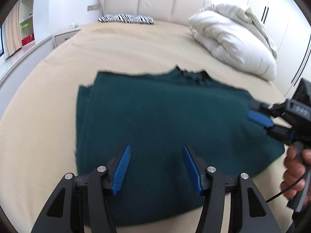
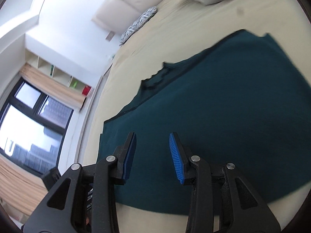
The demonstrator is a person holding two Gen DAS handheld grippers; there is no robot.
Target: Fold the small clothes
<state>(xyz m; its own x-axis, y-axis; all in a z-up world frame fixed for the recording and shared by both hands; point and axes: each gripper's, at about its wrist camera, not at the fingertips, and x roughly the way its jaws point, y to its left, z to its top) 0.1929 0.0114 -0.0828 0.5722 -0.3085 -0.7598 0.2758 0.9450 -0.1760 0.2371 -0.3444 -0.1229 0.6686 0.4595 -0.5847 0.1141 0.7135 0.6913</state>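
A dark teal garment (image 1: 165, 112) lies folded into a broad rectangle on the beige bed sheet (image 1: 136, 52), its collar at the far edge. My left gripper (image 1: 156, 147) hovers over the garment's near edge, open, with nothing between its blue pads. At the garment's right edge is my right gripper (image 1: 260, 123), held by a hand (image 1: 295, 174). In the right wrist view the right gripper (image 2: 152, 136) stands open above the teal garment (image 2: 223, 106), its pads apart and gripping no cloth.
A bunched white duvet (image 1: 233, 38) lies at the back right of the bed. A zebra-print pillow (image 1: 126, 18) rests against the cream headboard (image 1: 155, 2). A nightstand (image 1: 64, 36) and shelves stand to the left. A window (image 2: 29, 116) shows in the right wrist view.
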